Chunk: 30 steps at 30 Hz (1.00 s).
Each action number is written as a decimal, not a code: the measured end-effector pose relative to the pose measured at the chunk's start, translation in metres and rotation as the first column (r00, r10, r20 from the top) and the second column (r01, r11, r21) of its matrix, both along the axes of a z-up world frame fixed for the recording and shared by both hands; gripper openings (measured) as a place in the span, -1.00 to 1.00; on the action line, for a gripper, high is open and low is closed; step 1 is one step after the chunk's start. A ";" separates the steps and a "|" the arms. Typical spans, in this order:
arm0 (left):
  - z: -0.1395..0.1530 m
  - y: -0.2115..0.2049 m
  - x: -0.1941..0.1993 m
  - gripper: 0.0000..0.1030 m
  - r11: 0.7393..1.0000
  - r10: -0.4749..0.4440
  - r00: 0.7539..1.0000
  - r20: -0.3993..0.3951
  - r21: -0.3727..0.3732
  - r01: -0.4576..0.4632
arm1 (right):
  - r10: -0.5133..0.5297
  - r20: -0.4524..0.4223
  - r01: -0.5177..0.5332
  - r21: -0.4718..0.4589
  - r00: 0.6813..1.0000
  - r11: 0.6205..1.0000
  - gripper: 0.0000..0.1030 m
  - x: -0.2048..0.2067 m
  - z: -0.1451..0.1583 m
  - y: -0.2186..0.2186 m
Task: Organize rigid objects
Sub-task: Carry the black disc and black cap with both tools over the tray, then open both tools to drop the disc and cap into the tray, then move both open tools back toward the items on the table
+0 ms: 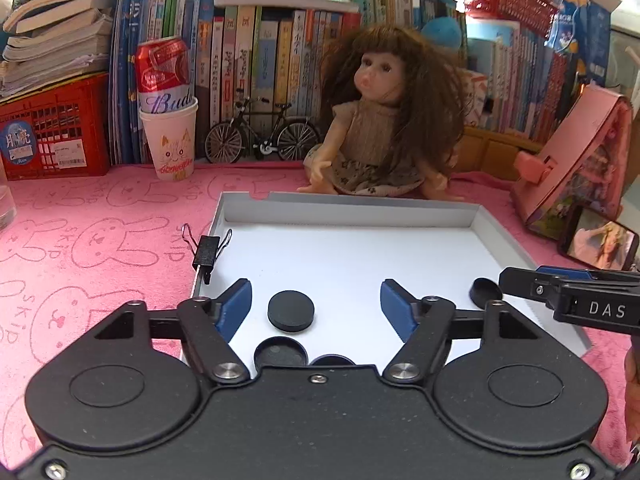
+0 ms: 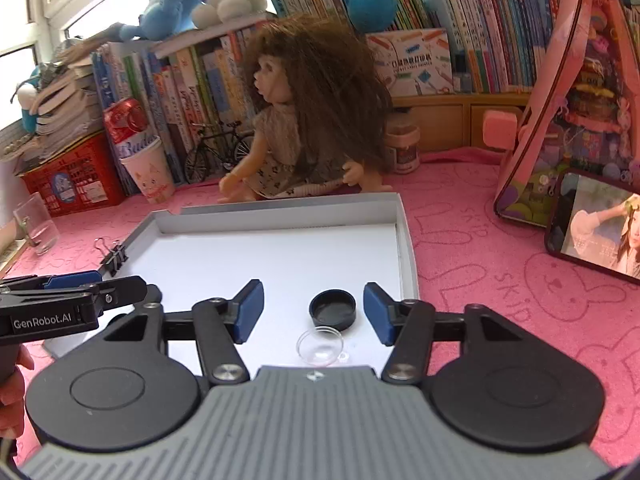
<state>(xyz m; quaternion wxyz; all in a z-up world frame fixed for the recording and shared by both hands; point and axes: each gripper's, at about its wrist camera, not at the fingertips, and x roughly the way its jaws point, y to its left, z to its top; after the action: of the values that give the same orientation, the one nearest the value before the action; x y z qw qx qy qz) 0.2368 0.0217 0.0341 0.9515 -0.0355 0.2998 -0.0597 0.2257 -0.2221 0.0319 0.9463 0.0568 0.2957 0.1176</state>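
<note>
A shallow white tray point(image 1: 352, 210) lies on the pink cloth; it also shows in the right wrist view point(image 2: 280, 210). My left gripper point(image 1: 316, 306) is open over the tray's near part, with a flat black disc point(image 1: 291, 311) between its fingers. A black cap point(image 1: 280, 352) and another dark cap point(image 1: 331, 359) lie just below it. My right gripper point(image 2: 313, 311) is open around an upturned black cap point(image 2: 333, 309), also seen in the left wrist view point(image 1: 485, 291). A clear round lid point(image 2: 320, 347) lies just in front of it.
A black binder clip point(image 1: 207, 251) is clipped on the tray's left rim. A doll point(image 1: 384, 120) sits behind the tray. A paper cup with a red can point(image 1: 170, 136), a toy bicycle point(image 1: 262, 136), a red crate point(image 1: 54, 136), a pink toy house point(image 1: 580, 160) and a phone point(image 2: 596, 232) stand around.
</note>
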 end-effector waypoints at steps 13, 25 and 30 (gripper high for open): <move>0.012 -0.008 -0.063 0.48 0.998 -0.055 0.995 0.083 0.032 0.052 | 0.046 0.078 -0.046 0.006 0.996 0.999 0.65 -0.052 0.010 -0.006; 0.005 -0.016 -0.112 0.52 0.992 -0.114 0.989 0.091 0.055 0.110 | 0.085 0.131 -0.076 -0.072 0.988 0.994 0.70 -0.094 0.000 -0.003; 0.001 -0.019 -0.127 0.52 0.990 -0.131 0.988 0.087 0.058 0.126 | 0.088 0.126 -0.080 -0.064 0.988 0.995 0.70 -0.106 -0.006 -0.003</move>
<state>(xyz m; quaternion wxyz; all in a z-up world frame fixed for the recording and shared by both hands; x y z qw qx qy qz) 0.1097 0.0029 0.0350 0.9588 0.0117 0.2595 -0.1147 0.1201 -0.2254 0.0261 0.9589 0.0087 0.2395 0.1522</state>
